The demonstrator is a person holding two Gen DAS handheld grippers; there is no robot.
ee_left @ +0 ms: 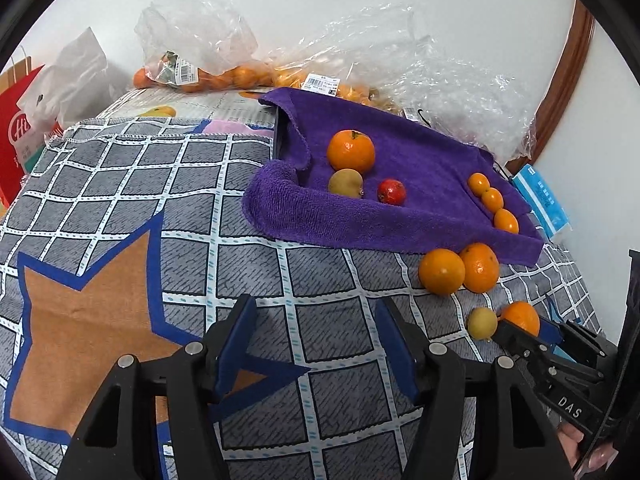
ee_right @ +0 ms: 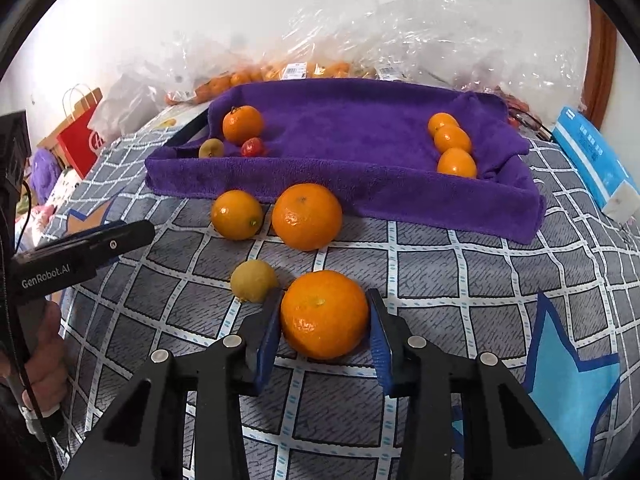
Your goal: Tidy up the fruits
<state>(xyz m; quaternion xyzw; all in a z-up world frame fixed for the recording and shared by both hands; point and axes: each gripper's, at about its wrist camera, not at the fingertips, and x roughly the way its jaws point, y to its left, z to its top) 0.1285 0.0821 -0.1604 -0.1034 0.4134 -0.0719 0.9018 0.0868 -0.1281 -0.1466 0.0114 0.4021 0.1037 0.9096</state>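
The right gripper (ee_right: 324,320) has its fingers on either side of a large orange (ee_right: 324,314) on the checked cloth (ee_right: 440,272), close against it. A small yellow fruit (ee_right: 253,280) sits just beside. The left gripper (ee_left: 316,336) hovers with fingers spread, holding nothing. The purple towel (ee_right: 352,140) carries 3 small oranges (ee_right: 454,140) in a row.

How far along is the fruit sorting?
Partly done. Six fruits sit in the purple towel-lined tray: a big orange, a greenish fruit and a red fruit at one end, three small oranges at the other. The right gripper brackets an orange, contact unclear. Two oranges and a yellow fruit wait on the cloth. The left gripper is open, empty.
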